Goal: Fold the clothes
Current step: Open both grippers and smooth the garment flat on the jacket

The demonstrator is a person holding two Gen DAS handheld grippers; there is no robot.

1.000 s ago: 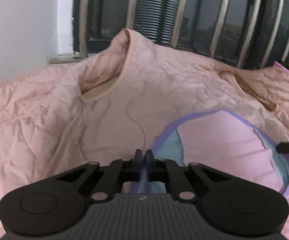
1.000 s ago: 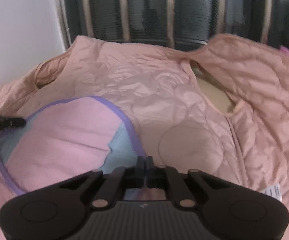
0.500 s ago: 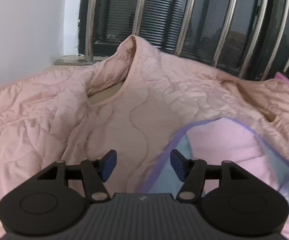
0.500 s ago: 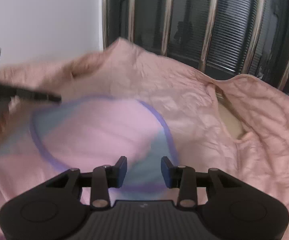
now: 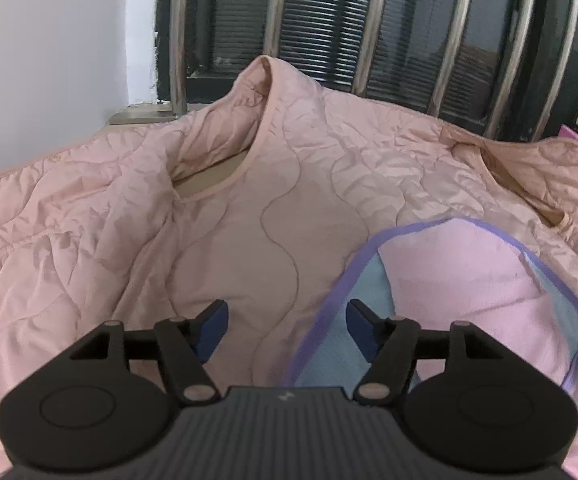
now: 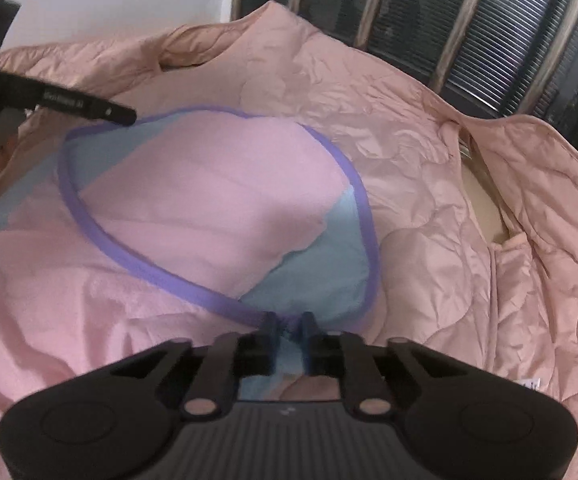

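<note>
A pink and light-blue garment with purple trim point(image 5: 461, 280) lies folded on a peach quilted jacket point(image 5: 249, 208). My left gripper point(image 5: 287, 322) is open and empty, over the garment's left purple edge. In the right wrist view the same garment point(image 6: 209, 196) fills the middle. My right gripper point(image 6: 289, 330) is shut on its near blue edge, where the purple trim meets. The left gripper's finger point(image 6: 85, 106) shows at the garment's far left corner.
The peach jacket point(image 6: 469, 220) spreads under everything, its collar toward a barred window point(image 5: 369, 20). A white wall point(image 5: 49, 60) stands at the left. A magenta cloth edge point(image 5: 577, 136) shows at the far right.
Both grippers let go of the garment half a second ago. The left has stayed open. The right has since moved in and shut on the garment's near blue edge.
</note>
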